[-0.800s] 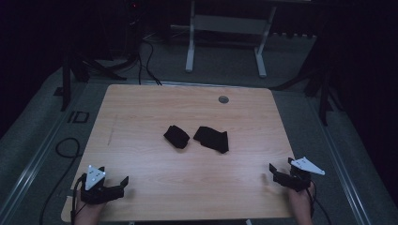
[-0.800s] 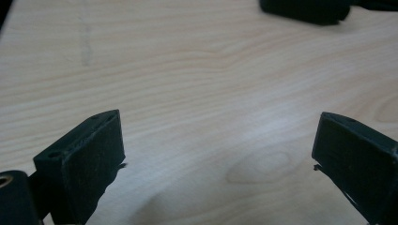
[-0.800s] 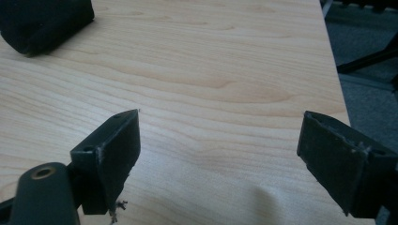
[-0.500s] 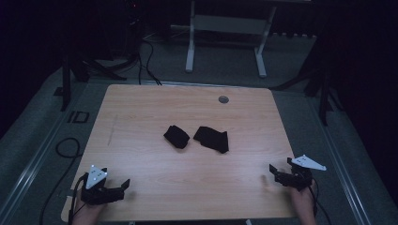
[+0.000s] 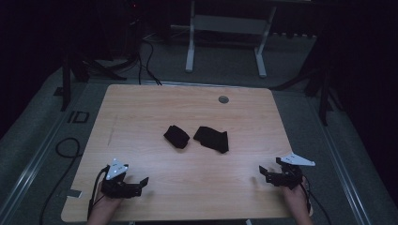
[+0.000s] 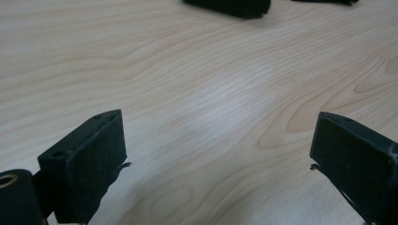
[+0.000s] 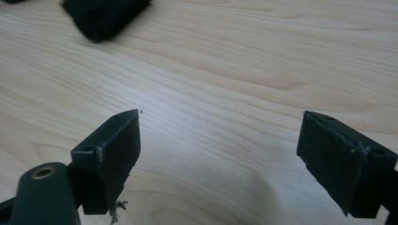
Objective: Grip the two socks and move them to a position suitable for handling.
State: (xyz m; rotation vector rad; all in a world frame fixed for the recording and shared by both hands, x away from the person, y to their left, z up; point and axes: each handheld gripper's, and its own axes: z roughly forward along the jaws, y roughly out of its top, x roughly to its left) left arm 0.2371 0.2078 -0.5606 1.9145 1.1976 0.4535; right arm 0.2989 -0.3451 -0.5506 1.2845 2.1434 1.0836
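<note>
While both tools wait at the near edge, the work reads as not yet begun, going by how things lie:

Progress: nothing held, nothing touched; the two dark cloth pieces lie loose near the middle of the table (image 5: 141, 108); picking up, pairing or folding them, whichever is meant, looks wholly ahead.

Left gripper (image 5: 136, 186): near the table's near-left corner, resting low on the wood, pointing toward the right edge; jaws spread wide with bare wood grain between them in the left gripper view; well apart from both pieces.

Right gripper (image 5: 265, 174): near the near-right corner, pointing toward the left edge; jaws likewise spread, pinching nothing; bare wood between them in the right gripper view.

Left cloth piece (image 5: 176, 136): about midway between the far and near edges, slightly left of centre; small, black, bunched into a compact lump; soft fabric by the look, perhaps a sock, though I cannot tell for sure.

Right cloth piece (image 5: 211, 138): just beside the first, on its right, a narrow strip of wood between them; larger, flatter, folded over at one end; matte black, no pattern that I can make out.

Left to do: close the gap from each corner to the middle; likely one gripper for each piece.

Other: a small round grommet (image 5: 223, 99) sits near the far edge.
</note>
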